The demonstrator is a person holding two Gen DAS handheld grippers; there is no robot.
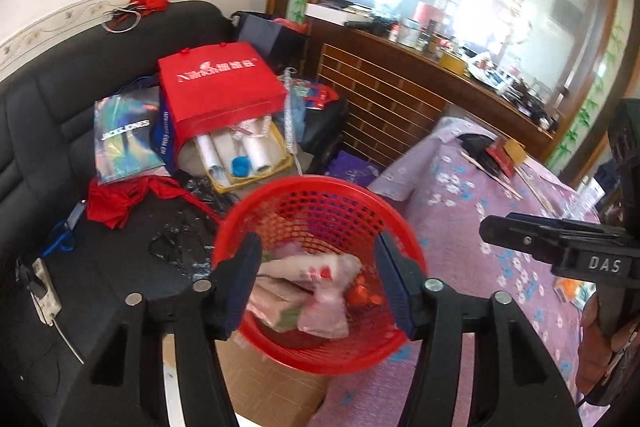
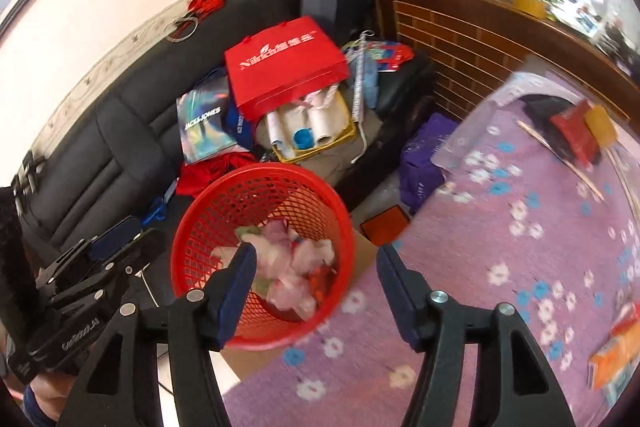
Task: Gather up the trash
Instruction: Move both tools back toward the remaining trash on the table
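A red mesh basket [image 1: 320, 183] stands on a cardboard box between the sofa and the table. It holds crumpled pink and white wrappers [image 1: 320, 279]. My left gripper [image 1: 318, 247] hangs open above the basket with nothing between its pads. In the right wrist view the basket [image 2: 260, 169] and its wrappers [image 2: 288, 267] lie under my right gripper [image 2: 316, 251], which is also open and empty, its right finger over the tablecloth. An orange packet [image 2: 616, 355] lies on the cloth at the right. Each gripper shows at the edge of the other's view.
A black sofa [image 1: 48, 115] carries a red bag [image 1: 216, 87], a shopping bag [image 1: 126, 135], paper rolls and red cloth. The table under a purple floral cloth [image 2: 500, 307] bears a red packet [image 2: 576, 133] and thin sticks. A wooden cabinet [image 1: 384, 99] stands behind.
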